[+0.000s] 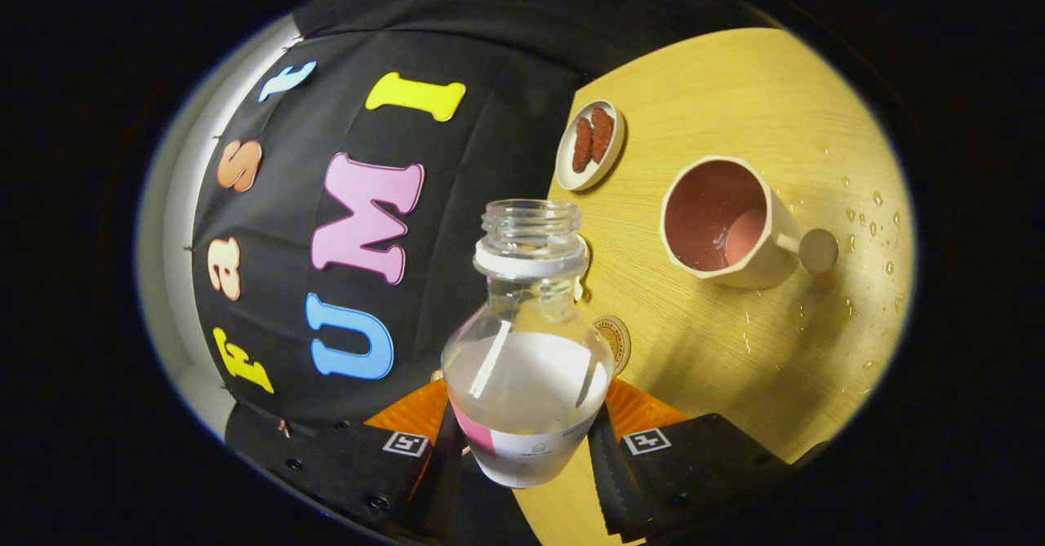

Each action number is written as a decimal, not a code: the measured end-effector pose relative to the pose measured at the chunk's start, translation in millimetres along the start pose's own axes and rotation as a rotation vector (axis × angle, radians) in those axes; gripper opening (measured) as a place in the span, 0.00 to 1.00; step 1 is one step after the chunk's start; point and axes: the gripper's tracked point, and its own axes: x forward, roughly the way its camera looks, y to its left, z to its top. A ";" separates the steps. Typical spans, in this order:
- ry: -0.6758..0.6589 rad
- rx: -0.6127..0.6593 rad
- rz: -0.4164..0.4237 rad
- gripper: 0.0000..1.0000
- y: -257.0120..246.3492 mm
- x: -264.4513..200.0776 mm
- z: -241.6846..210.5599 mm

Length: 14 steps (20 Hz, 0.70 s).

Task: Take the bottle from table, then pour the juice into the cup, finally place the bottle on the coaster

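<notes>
One worktop (735, 105), wet with droplets far right. Uncapped bottle (526, 350) (part full, clear liquid) clamped between both fingers of gripper (526, 456). Beyond, right: cup (727, 224) with handle. Coaster (614, 340) just behind bottle. Far: small dish (589, 146).

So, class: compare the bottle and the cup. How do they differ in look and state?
The bottle is clear with a narrow threaded neck; the cup is opaque cream, pinkish inside, wide-mouthed with a handle. The bottle is gripped between the gripper fingers; the cup stands free on the table beyond them. Both are uncapped and hold some liquid.
</notes>
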 end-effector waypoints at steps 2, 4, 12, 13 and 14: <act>0.000 0.067 -0.019 0.71 -7.6 4.1 2.5; 0.004 0.120 -0.039 0.71 -15.4 6.4 5.2; -0.008 0.355 -0.083 0.71 -20.7 23.4 23.9; -0.010 0.384 -0.085 0.71 -19.3 24.8 26.3; -0.014 0.411 -0.087 0.71 -18.6 28.4 27.2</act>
